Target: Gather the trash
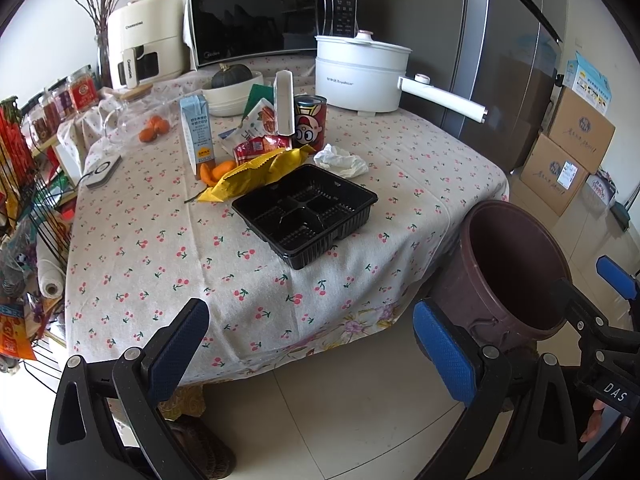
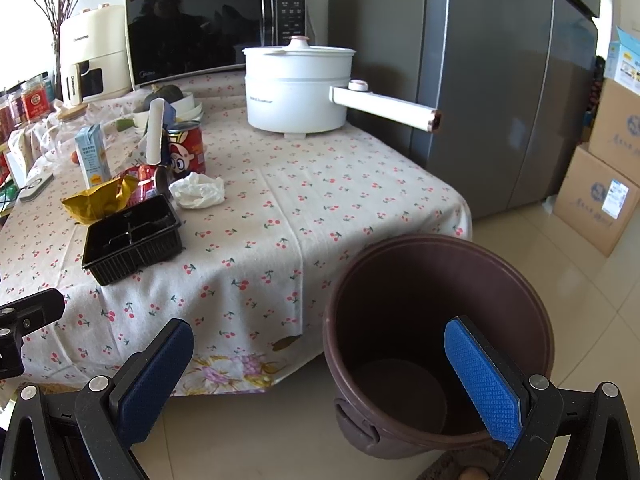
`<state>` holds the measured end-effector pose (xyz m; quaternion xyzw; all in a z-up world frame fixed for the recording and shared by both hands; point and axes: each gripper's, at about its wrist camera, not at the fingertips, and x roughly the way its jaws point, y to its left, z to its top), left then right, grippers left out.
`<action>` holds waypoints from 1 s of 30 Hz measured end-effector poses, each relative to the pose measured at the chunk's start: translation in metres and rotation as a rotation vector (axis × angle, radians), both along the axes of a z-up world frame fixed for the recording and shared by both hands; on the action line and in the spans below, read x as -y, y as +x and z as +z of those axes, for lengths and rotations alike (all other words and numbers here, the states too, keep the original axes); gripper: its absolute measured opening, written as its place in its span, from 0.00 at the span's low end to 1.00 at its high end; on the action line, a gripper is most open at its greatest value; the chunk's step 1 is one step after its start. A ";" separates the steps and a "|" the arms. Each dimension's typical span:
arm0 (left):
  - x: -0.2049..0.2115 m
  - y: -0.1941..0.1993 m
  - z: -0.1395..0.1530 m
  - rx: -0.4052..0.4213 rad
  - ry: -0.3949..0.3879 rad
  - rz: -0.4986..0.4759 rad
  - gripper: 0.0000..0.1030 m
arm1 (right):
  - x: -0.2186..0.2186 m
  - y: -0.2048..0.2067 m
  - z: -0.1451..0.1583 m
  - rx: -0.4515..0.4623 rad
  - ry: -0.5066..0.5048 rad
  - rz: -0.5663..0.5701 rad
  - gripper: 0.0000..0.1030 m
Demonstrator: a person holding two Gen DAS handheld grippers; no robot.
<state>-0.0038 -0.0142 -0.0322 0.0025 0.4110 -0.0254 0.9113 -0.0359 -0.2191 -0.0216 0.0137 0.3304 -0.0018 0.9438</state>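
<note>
While beside table point(image 2: 320, 200), brown bin point(image 2: 436, 344) bare inside.

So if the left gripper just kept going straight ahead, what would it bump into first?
Probably the near edge of the cloth-covered table. The open left gripper points at it, with the black plastic tray beyond. Depth is hard to judge through the fisheye.

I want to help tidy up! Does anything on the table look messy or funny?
Yes. A crumpled tissue, a torn-open yellow wrapper and an empty black tray lie loose on the tablecloth. The brown bin looks empty.
</note>
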 end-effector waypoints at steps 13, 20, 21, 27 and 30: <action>0.000 -0.001 -0.001 -0.001 0.009 -0.005 1.00 | 0.002 0.000 -0.001 0.000 0.000 -0.005 1.00; -0.004 0.008 -0.004 -0.046 -0.007 -0.016 1.00 | 0.006 0.002 0.008 0.003 0.022 0.002 1.00; -0.007 0.011 -0.005 -0.059 -0.023 -0.019 1.00 | 0.006 0.005 0.012 0.003 0.020 0.007 1.00; -0.026 0.044 -0.010 -0.144 -0.064 0.010 1.00 | 0.007 0.035 0.042 -0.028 0.002 0.051 1.00; -0.035 0.066 -0.013 -0.182 -0.062 0.018 1.00 | 0.005 0.062 0.050 -0.069 0.008 0.103 1.00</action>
